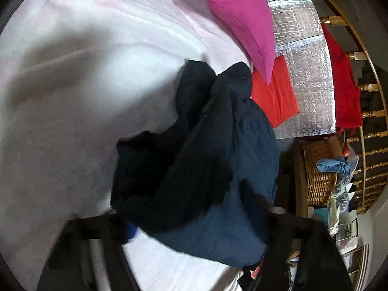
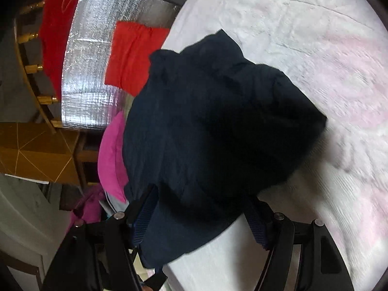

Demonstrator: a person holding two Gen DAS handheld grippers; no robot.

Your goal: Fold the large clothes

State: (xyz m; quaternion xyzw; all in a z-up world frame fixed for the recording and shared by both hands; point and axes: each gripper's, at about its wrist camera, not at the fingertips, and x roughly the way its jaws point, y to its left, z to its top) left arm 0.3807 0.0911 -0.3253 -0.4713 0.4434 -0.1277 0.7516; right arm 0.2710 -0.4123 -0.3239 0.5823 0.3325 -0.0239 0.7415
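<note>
both grippers, left (image 1: 194, 237) and right (image 2: 201, 228), apparently clamping navy garment (image 2: 218, 121); lifting evenly, spreading flat over bed (image 1: 72, 97) before folding.

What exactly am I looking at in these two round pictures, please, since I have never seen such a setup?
No robot here: a person holds a two-finger gripper in each hand, and a fisheye camera on each looks forward along its fingers, hence the round, bent pictures. One picture comes from the left gripper, the other from the right gripper. The black bars at the bottom of each are the gripper's own fingers. Between them hangs a dark navy garment, bunched up, which both grippers seem to hold by an edge; the cloth hides the fingertips, so the grip itself cannot be confirmed. Below it lies a pale pink bed cover. Beside the bed are a pink cushion, an orange-red cloth on a silver mat, and a wicker basket.
</note>
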